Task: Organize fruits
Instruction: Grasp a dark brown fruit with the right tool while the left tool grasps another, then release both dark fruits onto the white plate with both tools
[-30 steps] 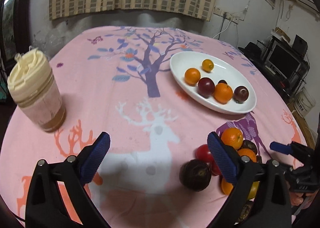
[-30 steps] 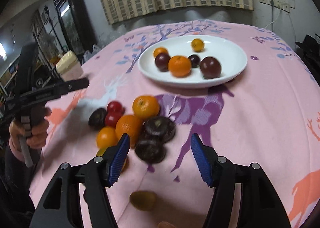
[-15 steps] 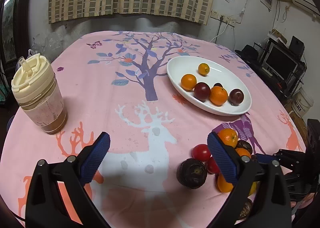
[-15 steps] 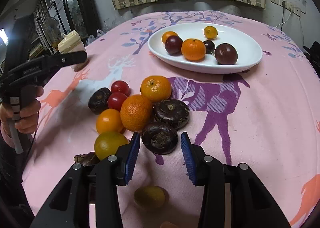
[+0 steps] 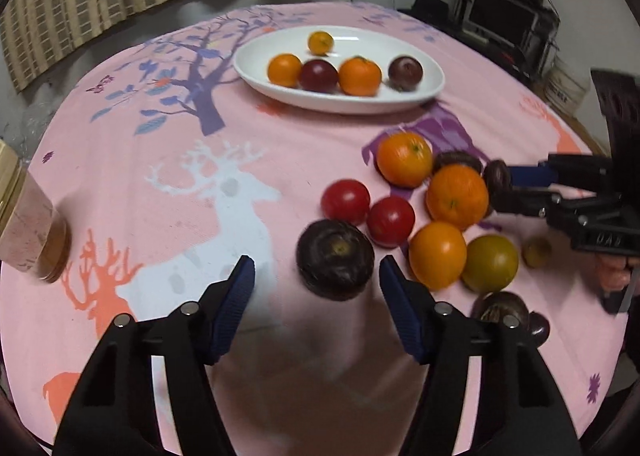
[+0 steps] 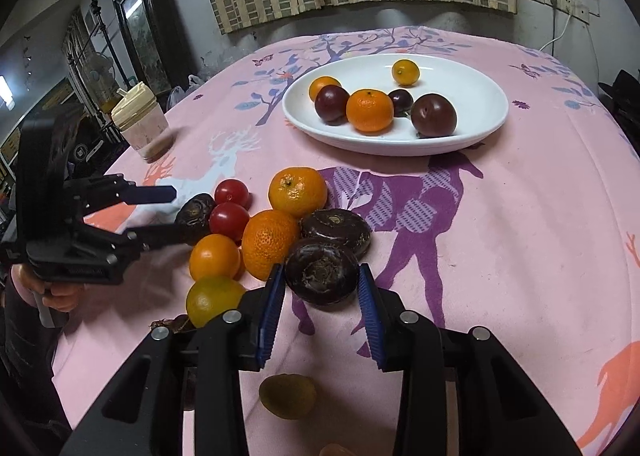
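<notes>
Right wrist view shows the right gripper (image 6: 322,294) low over the desk (image 6: 520,216), its blue pads set on either side of a dark brown round fruit (image 6: 321,270) and close to its flanks, though whether they actually touch it cannot be told. Just beyond that fruit lies a second dark brown fruit (image 6: 336,230), and to the gripper's left sits a cluster: a large orange (image 6: 270,244), a mandarin (image 6: 297,191) ahead of it, a smaller orange (image 6: 214,257), a yellow-green citrus (image 6: 214,298) and two red tomatoes (image 6: 229,220). Farther ahead stands the white plate (image 6: 476,80), already carrying oranges and dark plums (six pieces in all). A small olive-coloured fruit (image 6: 287,396) lies beneath the gripper, near its body. Left wrist view shows the left gripper (image 5: 314,276) with its jaws spread wide and holding nothing; another dark brown fruit (image 5: 335,265) sits between the fingertips and slightly ahead, clear of both pads. To its right the same cluster of oranges and tomatoes spreads out, with the plate (image 5: 256,68) well beyond. A lidded cup (image 6: 140,124) stands far off to the left.
</notes>
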